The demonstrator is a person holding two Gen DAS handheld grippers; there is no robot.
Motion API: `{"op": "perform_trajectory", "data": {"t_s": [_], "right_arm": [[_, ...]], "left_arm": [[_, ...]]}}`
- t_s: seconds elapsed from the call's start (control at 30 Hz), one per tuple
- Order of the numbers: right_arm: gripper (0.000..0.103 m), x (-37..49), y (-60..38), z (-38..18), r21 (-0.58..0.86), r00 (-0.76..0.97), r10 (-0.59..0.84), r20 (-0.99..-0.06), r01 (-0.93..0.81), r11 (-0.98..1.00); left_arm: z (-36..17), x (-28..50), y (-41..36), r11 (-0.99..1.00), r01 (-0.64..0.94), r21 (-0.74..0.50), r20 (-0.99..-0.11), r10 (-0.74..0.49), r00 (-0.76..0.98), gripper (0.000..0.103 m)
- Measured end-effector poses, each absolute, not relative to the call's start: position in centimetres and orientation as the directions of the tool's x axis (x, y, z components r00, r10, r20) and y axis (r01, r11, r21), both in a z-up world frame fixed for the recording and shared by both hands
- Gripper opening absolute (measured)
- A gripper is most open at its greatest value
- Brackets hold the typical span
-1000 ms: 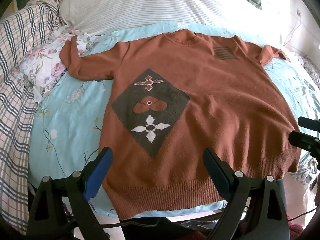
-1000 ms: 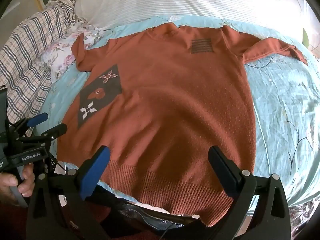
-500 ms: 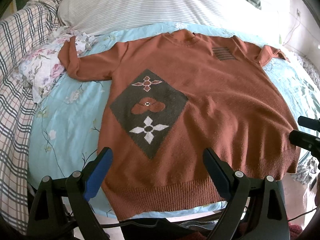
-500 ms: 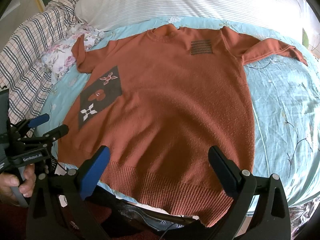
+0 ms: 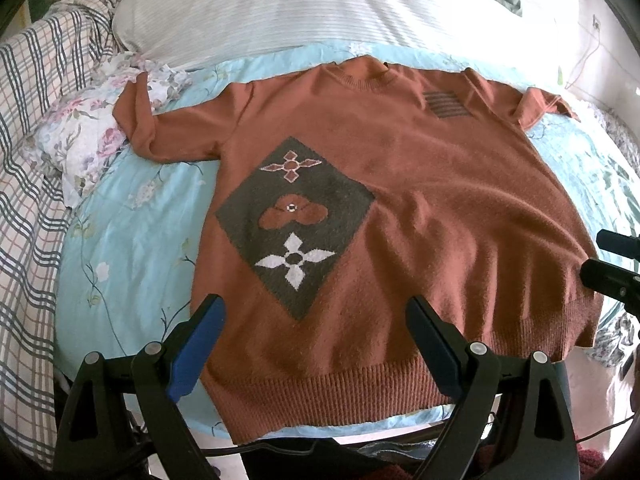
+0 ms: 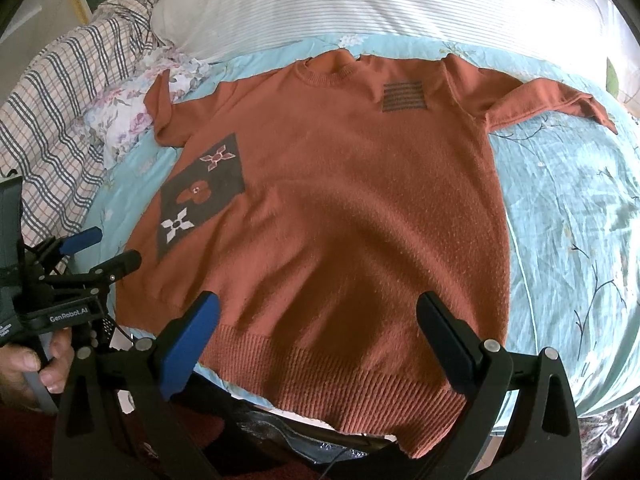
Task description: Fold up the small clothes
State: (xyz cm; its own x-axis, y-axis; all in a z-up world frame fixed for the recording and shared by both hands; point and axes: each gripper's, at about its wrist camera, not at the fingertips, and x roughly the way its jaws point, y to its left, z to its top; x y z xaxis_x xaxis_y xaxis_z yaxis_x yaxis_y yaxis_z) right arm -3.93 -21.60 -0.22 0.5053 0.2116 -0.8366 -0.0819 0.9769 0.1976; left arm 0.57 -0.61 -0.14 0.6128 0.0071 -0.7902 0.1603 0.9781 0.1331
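A rust-orange sweater (image 5: 420, 216) is laid flat, front up, on the light-blue floral bedspread (image 5: 132, 240), w/ its ribbed hem (image 5: 340, 396) at the near edge of the bed and the neckline toward the far edge, just short of the striped white pillow (image 5: 280, 4). A dark diamond patch (image 5: 294, 220) w/ three flower motifs is seen on the sweater's lower left, a small striped patch (image 5: 446, 105) near the right shoulder. The left sleeve (image 5: 160, 136) is bent upward at the cuff and lies partly on a floral cloth (image 5: 80, 140) by the bed's left edge; a plaid blanket (image 5: 24, 160) is bunched beyond that. The right sleeve (image 6: 540, 100) is stretched out toward the bed's far right corner.

The left gripper (image 5: 312, 320) is held above the hem near the bed's front-left corner, jaws spread wide, nothing gripped. In the right wrist view it (image 6: 102, 248) appears at the left, its handle held by a hand (image 6: 36, 364).

The right gripper (image 6: 318, 316) is held above the hem's right half at the near edge, jaws likewise wide apart and empty; whether the fingers touch the fabric cannot be told. Its fingertips (image 5: 612, 256) are seen at the sweater's right side in the left wrist view.
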Motion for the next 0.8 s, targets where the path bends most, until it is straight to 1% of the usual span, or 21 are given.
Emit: {"op": "perform_trajectory", "data": {"t_s": [0.1,0.43,0.6,0.8], "right_arm": [[0.099,-3.9,-21.7,-0.4,0.214,0.529,0.227,-0.818,-0.087,0.973],[0.099,-3.3,-22.1,-0.8,0.221,0.520,0.224,-0.824,-0.069,0.973],[0.099,-2.6,-23.3,-1.0,0.273,0.477,0.254,-0.841,-0.032,0.962],[0.099,-2.0,-24.1,-1.7,0.280,0.493,0.257,-0.831,-0.027,0.960]], "left_arm": [[-0.3,0.7,-0.6,0.979,0.161,0.127,-0.801,0.005,0.599,0.092],[-1.0,1.4,-0.6,0.979,0.168,0.118,-0.814,-0.002,0.581,0.092],[-1.5,2.2,-0.5,0.979,0.167,0.121,-0.834,0.009,0.551,0.092],[-2.0,3.2,-0.8,0.978,0.169,0.125,-0.856,0.020,0.517,0.092]]}}
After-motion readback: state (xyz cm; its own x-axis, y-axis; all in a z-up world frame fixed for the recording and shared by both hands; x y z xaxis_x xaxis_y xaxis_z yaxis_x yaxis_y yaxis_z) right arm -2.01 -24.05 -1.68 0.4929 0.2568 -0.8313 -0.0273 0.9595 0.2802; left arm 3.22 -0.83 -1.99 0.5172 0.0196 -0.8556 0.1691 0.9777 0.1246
